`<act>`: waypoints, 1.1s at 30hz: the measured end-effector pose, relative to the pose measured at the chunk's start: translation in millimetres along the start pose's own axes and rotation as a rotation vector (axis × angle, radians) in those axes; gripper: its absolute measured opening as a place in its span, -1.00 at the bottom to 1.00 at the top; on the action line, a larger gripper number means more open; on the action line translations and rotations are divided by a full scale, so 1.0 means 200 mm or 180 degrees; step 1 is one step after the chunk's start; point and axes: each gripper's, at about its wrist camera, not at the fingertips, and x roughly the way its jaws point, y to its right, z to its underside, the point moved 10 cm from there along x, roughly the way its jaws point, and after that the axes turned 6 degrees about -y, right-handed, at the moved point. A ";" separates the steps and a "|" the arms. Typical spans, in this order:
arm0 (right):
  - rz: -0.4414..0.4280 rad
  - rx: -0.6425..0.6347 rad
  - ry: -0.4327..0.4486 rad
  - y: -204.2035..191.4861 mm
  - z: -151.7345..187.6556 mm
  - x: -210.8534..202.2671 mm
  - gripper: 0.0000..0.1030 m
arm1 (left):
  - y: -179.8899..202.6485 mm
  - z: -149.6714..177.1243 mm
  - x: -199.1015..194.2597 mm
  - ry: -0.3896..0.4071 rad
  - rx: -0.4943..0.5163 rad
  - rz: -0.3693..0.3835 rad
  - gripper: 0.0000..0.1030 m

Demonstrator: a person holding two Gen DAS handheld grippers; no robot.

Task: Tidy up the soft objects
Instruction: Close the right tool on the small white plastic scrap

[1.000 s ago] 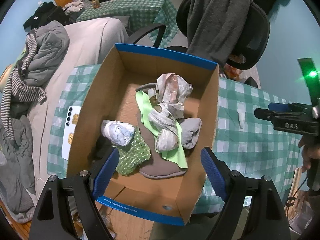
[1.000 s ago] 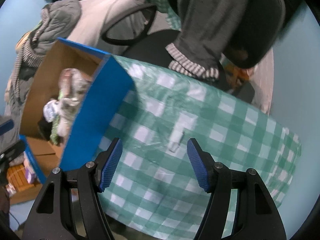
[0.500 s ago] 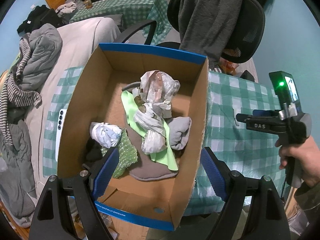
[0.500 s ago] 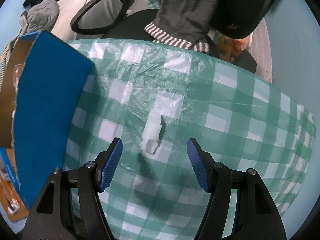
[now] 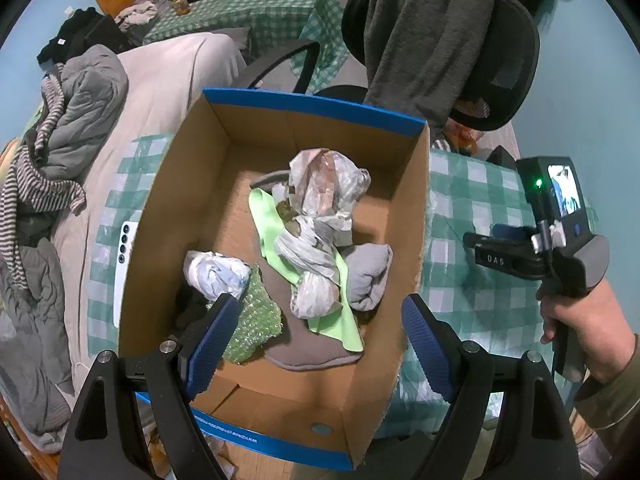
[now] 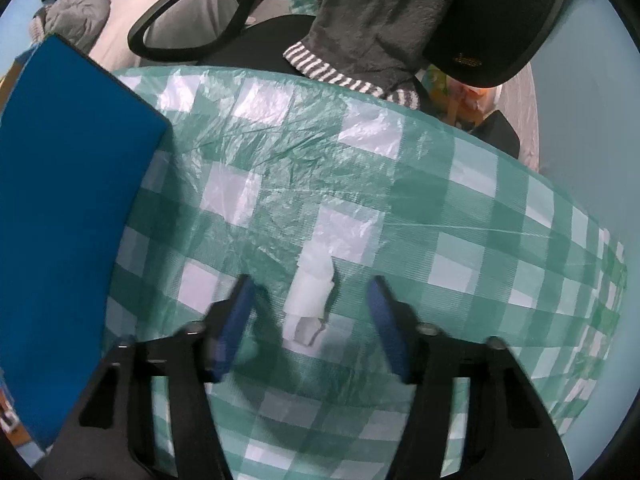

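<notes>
Both tongs are spread wide and nothing is pinched. Between the blue pads of the right tongs, a small crumpled piece of white plastic film is seen lying on the green-and-white checked surface, apart from either pad. The blue outer wall of the brown cardboard box is found just to the left of it. The left tongs are held over the near part of that box, where crumpled clear plastic bags, a lime-green cloth, a grey sock, a white wad and green bubble wrap are piled. A white phone is seen lying left of the box. Behind the surface, a black office chair draped with a dark grey towel is placed.
</notes>
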 end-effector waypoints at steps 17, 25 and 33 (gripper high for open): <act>-0.0156 -0.0176 0.0156 -0.08 0.01 -0.17 -0.69 | 0.00 0.00 -0.06 0.0098 0.0005 0.0150 0.14; -0.0288 -0.0262 0.0385 -0.13 0.00 -0.40 -0.69 | 0.02 0.04 -0.08 0.0097 -0.0012 0.0222 -0.31; -0.0364 -0.0441 0.0556 -0.23 0.00 -0.58 -0.69 | 0.00 0.06 -0.11 0.0130 -0.0078 0.0258 -0.42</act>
